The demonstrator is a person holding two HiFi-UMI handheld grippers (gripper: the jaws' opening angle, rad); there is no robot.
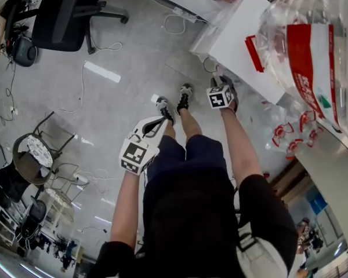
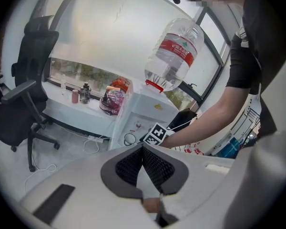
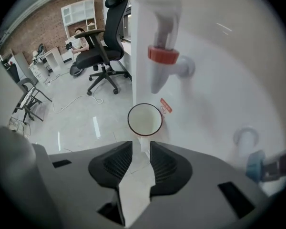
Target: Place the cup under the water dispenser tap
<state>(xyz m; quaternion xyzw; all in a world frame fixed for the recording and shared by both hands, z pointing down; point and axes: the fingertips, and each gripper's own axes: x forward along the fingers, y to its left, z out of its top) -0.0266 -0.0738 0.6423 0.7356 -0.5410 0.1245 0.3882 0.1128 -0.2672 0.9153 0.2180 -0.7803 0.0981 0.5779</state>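
A white cup (image 3: 145,119) with a dark rim stands in the water dispenser's (image 3: 214,80) recess, right below the red tap (image 3: 163,56). My right gripper (image 3: 141,144) hangs just above and in front of the cup, pointing steeply down; it is open, a clear gap shows between the pads, and nothing is in it. The left gripper view shows the same cup (image 2: 129,139) beside the right gripper's marker cube (image 2: 157,133). My left gripper (image 2: 143,148) is held back from the dispenser, its pads meeting at the tips on nothing. The head view shows both, left gripper (image 1: 156,126) and right gripper (image 1: 222,95).
A large upturned water bottle (image 2: 174,54) sits on top of the dispenser (image 1: 243,39). A black office chair (image 1: 66,13) and loose cables (image 1: 84,80) are on the floor to the left. A blue tap (image 3: 255,165) shows at the right. My legs and shoes (image 1: 184,97) are below.
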